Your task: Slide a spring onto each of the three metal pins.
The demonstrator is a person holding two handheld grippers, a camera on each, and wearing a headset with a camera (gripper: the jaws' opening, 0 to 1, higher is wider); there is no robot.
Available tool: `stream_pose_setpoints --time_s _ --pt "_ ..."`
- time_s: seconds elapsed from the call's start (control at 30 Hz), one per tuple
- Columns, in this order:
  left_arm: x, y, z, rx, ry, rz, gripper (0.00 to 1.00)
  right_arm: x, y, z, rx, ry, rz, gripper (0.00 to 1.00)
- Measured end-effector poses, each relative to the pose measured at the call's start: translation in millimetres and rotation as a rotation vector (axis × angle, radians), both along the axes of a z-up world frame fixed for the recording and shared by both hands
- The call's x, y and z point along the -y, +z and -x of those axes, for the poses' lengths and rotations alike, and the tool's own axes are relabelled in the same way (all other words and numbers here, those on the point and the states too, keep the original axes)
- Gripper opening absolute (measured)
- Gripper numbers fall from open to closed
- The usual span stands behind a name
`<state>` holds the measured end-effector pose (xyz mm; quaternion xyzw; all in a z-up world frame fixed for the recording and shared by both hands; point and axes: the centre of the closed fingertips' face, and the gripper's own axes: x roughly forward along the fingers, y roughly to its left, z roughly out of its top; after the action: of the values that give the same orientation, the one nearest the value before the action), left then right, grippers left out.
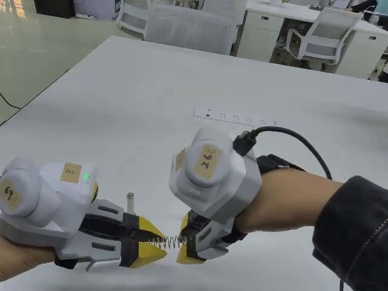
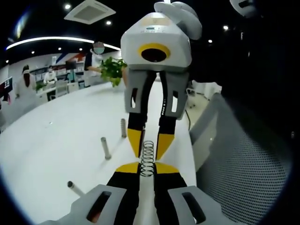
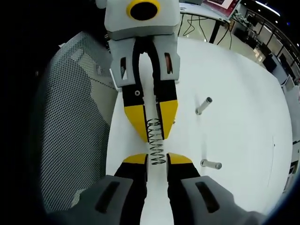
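Nearest, the left gripper and right gripper meet tip to tip low over the surface. Each has its fingers pinched narrow on one end of the spring, which hangs level btwn them, off the surface. Main risk, I'd judge: w/ both ends clamped, no end is free for a pin, so one side must let go. If the other grip is only on the last coil or two, the spring prob. sags, twists or pops out and rolls away. Pulling apart could also stretch it. Just beyond, a pin stands upright near the left fingers, and a careless swing could knock it. In the left gripper view three pins sit farther out; can't tell if any already carries a spring.
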<state>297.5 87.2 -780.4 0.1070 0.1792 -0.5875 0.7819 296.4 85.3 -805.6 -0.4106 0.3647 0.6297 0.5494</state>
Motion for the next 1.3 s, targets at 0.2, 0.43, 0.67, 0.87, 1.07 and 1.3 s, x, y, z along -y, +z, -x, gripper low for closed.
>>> stream_pose_setpoints --time_s 0.2,0.43,0.67,0.87,1.07,1.3 --pt "-1.0 -2.4 -0.2 -0.003 0.001 -0.002 0.03 0.1 2.8 -1.2 0.006 -0.004 -0.005 0.08" --pt "-2.2 -7.3 0.4 -0.004 0.002 -0.024 0.03 -8.8 19.7 -0.8 0.003 -0.022 -0.059 0.08" --pt "-1.4 -10.8 3.1 -0.011 -0.006 -0.039 0.03 -18.3 27.0 5.2 -0.005 -0.012 -0.097 0.08" --pt "0.3 -10.3 4.3 -0.015 -0.011 -0.035 0.03 -25.2 34.1 9.5 0.004 0.000 -0.109 0.08" --pt "1.4 -9.3 4.5 -0.018 -0.011 -0.025 0.03 -31.2 37.8 11.8 -0.002 0.004 -0.124 0.08" --pt "0.7 -10.0 4.3 -0.029 -0.003 -0.018 0.04 -30.9 36.5 11.4 0.000 0.008 -0.118 0.08"
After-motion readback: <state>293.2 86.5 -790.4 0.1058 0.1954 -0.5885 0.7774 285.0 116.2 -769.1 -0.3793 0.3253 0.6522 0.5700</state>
